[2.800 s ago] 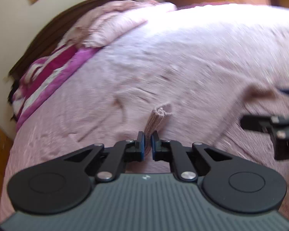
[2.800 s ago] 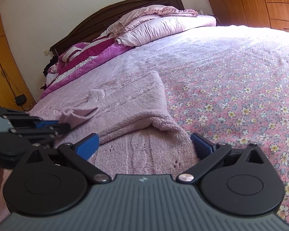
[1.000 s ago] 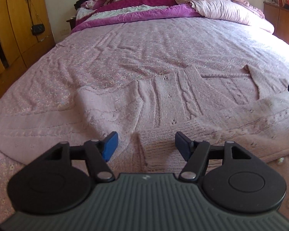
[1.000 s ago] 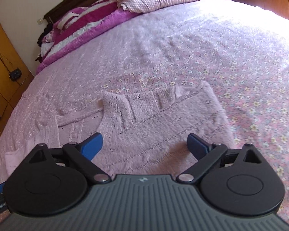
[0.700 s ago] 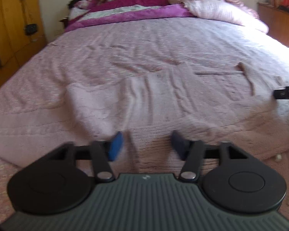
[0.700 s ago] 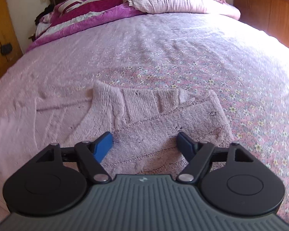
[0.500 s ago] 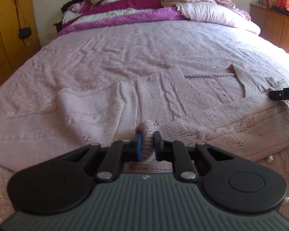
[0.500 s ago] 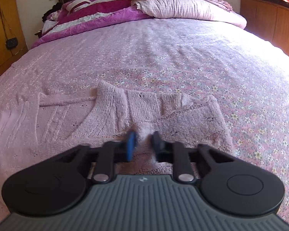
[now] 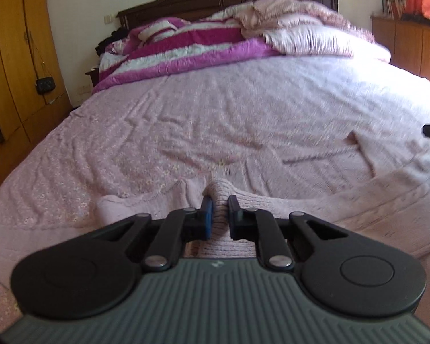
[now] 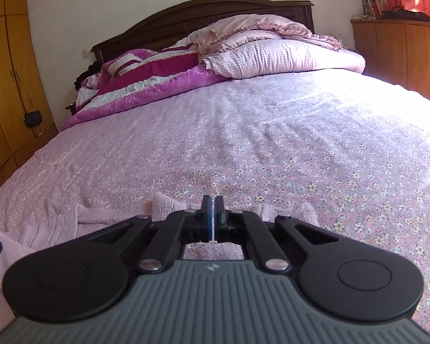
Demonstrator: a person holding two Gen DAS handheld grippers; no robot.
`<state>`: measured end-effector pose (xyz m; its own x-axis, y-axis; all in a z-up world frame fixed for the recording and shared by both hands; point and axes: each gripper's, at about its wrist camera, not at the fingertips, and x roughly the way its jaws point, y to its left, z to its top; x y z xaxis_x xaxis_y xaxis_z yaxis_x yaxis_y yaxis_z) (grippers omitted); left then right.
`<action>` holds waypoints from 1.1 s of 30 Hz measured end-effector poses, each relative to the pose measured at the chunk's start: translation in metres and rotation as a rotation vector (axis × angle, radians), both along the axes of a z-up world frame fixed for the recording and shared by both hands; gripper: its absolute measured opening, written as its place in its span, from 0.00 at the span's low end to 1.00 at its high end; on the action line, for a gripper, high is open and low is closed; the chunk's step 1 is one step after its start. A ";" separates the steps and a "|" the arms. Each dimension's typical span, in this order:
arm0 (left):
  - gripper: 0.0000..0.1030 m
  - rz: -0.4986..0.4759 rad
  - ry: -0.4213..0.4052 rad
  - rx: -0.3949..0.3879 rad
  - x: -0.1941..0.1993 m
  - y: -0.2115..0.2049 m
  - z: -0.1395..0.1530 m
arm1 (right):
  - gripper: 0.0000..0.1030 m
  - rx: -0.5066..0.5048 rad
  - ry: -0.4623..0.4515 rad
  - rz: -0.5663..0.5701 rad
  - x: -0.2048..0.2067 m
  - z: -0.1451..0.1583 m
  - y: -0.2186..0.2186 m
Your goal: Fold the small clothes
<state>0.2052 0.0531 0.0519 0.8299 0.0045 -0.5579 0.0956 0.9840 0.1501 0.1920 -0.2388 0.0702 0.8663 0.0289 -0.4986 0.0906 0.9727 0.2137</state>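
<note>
One pink knitted sweater (image 9: 344, 200) lies on the bed (image 9: 243, 109) just ahead of two hand-held grippers. The left hand-held gripper (image 9: 218, 200) is clenched on a ribbed fold of it. The right hand-held gripper (image 10: 212, 200) is clenched tight; whether it grips knit, I cannot tell.

Both tongs, left (image 9: 218, 213) and right (image 10: 212, 218), have just closed, pinching the sweater's (image 9: 344, 203) hem.
</note>
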 end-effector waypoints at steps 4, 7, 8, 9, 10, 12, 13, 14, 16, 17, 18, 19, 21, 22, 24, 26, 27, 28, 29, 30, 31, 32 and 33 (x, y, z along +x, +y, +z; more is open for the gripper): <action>0.17 0.011 0.095 0.021 0.013 0.005 -0.024 | 0.02 0.046 0.046 -0.009 -0.001 -0.012 -0.007; 0.28 0.030 0.110 -0.005 0.010 0.013 -0.027 | 0.30 0.026 0.095 0.009 -0.004 -0.023 -0.006; 0.35 0.028 0.117 -0.008 0.009 0.015 -0.026 | 0.48 0.005 0.111 0.018 -0.003 -0.028 -0.005; 0.38 0.028 0.124 -0.013 0.007 0.017 -0.025 | 0.55 -0.018 0.120 0.020 -0.003 -0.032 -0.005; 0.44 0.030 0.133 -0.024 0.006 0.021 -0.023 | 0.60 -0.044 0.123 0.021 -0.003 -0.036 -0.004; 0.46 0.029 0.158 -0.068 0.002 0.029 -0.020 | 0.63 -0.098 0.124 0.026 -0.003 -0.042 -0.001; 0.46 0.028 0.168 -0.097 0.000 0.034 -0.019 | 0.65 -0.129 0.123 0.023 -0.001 -0.044 0.000; 0.46 0.030 0.177 -0.123 -0.003 0.038 -0.017 | 0.67 -0.146 0.124 0.017 -0.001 -0.045 0.001; 0.46 0.025 0.187 -0.155 -0.007 0.042 -0.015 | 0.68 -0.140 0.124 0.008 -0.001 -0.044 0.001; 0.46 0.020 0.189 -0.154 -0.009 0.042 -0.015 | 0.68 -0.133 0.120 0.000 -0.003 -0.042 0.001; 0.47 0.017 0.188 -0.145 -0.010 0.041 -0.015 | 0.68 -0.128 0.111 -0.006 -0.007 -0.039 0.001; 0.47 0.013 0.186 -0.134 -0.011 0.040 -0.016 | 0.68 -0.129 0.096 -0.007 -0.012 -0.036 0.002; 0.51 0.019 0.183 -0.111 -0.010 0.037 -0.019 | 0.68 -0.163 0.087 -0.008 -0.018 -0.036 0.004; 0.51 0.028 0.182 -0.107 -0.010 0.037 -0.020 | 0.68 -0.197 0.108 -0.010 -0.018 -0.039 0.005; 0.52 0.040 0.176 -0.112 -0.010 0.036 -0.020 | 0.71 -0.246 0.148 -0.015 -0.014 -0.051 0.001; 0.52 0.050 0.152 -0.114 -0.011 0.036 -0.017 | 0.72 -0.214 0.146 -0.024 -0.012 -0.053 -0.008; 0.52 0.055 0.139 -0.101 -0.010 0.035 -0.017 | 0.72 -0.201 0.149 -0.030 -0.011 -0.053 -0.011; 0.52 0.066 0.128 -0.077 -0.007 0.034 -0.017 | 0.72 -0.199 0.150 -0.030 -0.011 -0.053 -0.012; 0.52 0.079 0.121 -0.048 -0.004 0.033 -0.018 | 0.72 -0.206 0.149 -0.029 -0.011 -0.054 -0.011; 0.53 0.091 0.119 -0.023 -0.001 0.033 -0.021 | 0.72 -0.213 0.146 -0.029 -0.011 -0.054 -0.010; 0.54 0.102 0.128 -0.008 0.003 0.034 -0.024 | 0.72 -0.218 0.145 -0.029 -0.011 -0.055 -0.009; 0.56 0.110 0.141 -0.012 0.006 0.037 -0.027 | 0.72 -0.216 0.145 -0.029 -0.011 -0.055 -0.010; 0.56 0.118 0.146 -0.030 0.007 0.039 -0.028 | 0.72 -0.212 0.146 -0.028 -0.011 -0.055 -0.010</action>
<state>0.2122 0.0926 0.0236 0.7345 0.0783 -0.6740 -0.0018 0.9935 0.1135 0.1808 -0.2488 0.0154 0.7836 -0.1131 -0.6109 0.1334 0.9910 -0.0123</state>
